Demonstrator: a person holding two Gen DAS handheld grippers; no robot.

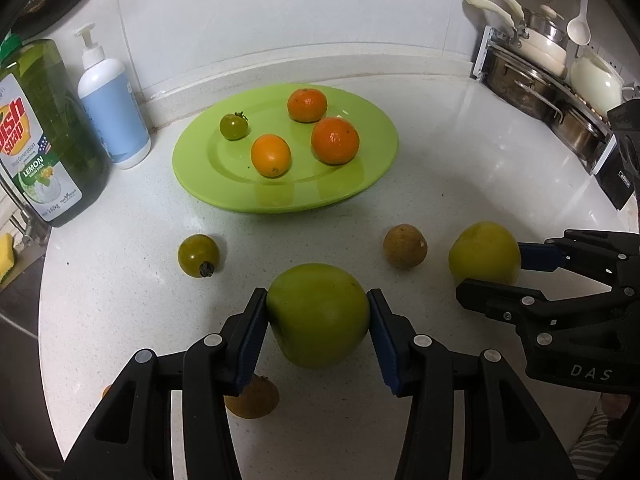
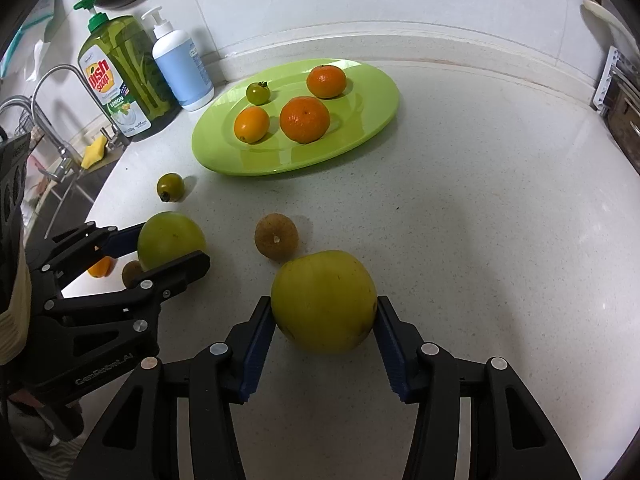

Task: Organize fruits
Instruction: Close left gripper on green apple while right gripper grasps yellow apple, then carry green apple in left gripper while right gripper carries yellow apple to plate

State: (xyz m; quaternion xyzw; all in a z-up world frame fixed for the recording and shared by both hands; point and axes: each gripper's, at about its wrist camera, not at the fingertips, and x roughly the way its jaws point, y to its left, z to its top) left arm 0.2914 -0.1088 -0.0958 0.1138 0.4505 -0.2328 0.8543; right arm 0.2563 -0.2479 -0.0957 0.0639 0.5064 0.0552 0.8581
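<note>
My left gripper (image 1: 318, 312) is shut on a green apple (image 1: 318, 314), also seen in the right wrist view (image 2: 170, 240). My right gripper (image 2: 325, 316) is shut on a yellow-green apple (image 2: 324, 300), seen at the right in the left wrist view (image 1: 484, 254). A green plate (image 1: 224, 184) holds three oranges (image 1: 335, 140) and a small green tomato (image 1: 233, 126). On the counter lie another green tomato (image 1: 198, 255) and a brown round fruit (image 1: 405, 246). A second brown fruit (image 1: 252, 398) lies under my left fingers.
A dish soap bottle (image 1: 44, 132) and a white pump bottle (image 1: 112, 100) stand at the back left. Pots on a rack (image 1: 548, 76) stand at the back right. A sink with a tap (image 2: 52, 120) and a yellow sponge (image 2: 94, 152) lies left of the counter.
</note>
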